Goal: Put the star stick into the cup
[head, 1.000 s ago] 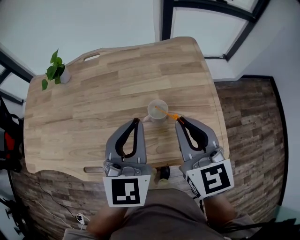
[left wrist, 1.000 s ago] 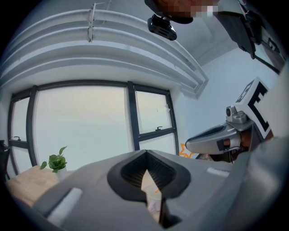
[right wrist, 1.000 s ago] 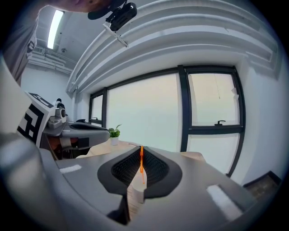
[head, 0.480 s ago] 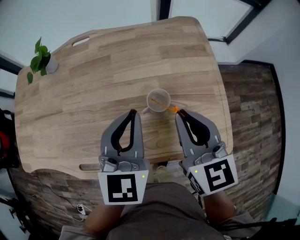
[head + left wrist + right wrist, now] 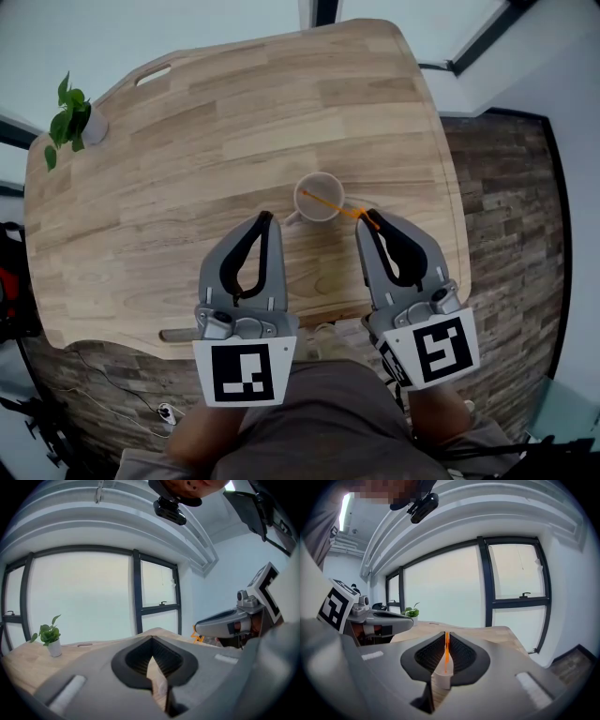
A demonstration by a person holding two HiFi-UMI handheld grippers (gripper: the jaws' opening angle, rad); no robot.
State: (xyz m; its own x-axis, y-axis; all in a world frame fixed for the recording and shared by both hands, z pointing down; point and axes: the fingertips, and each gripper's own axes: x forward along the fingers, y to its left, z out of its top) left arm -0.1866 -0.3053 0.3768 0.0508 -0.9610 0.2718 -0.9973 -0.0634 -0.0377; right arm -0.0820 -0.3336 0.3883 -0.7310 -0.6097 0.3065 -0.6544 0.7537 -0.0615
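A pale cup (image 5: 319,197) stands on the wooden table (image 5: 187,178), just beyond both grippers. The thin orange star stick (image 5: 328,203) slants from the cup's mouth to my right gripper (image 5: 364,217), which is shut on its star end. In the right gripper view the star stick (image 5: 446,651) runs upright between the jaws of the right gripper (image 5: 445,638), with the cup (image 5: 440,680) showing below it. My left gripper (image 5: 265,218) is shut and holds nothing, left of the cup's handle. In the left gripper view the orange star (image 5: 197,633) shows at the right gripper's tip, to the right of the left gripper (image 5: 152,641).
A small potted plant (image 5: 70,117) stands at the table's far left corner, also visible as the plant (image 5: 49,637) in the left gripper view. The table's right edge (image 5: 450,187) drops to a brick-patterned floor (image 5: 506,234). Windows rise beyond the far edge.
My right gripper has drifted slightly right of the cup with the stick still in it, the stick's far end staying over the cup's mouth. The left gripper has hardly moved.
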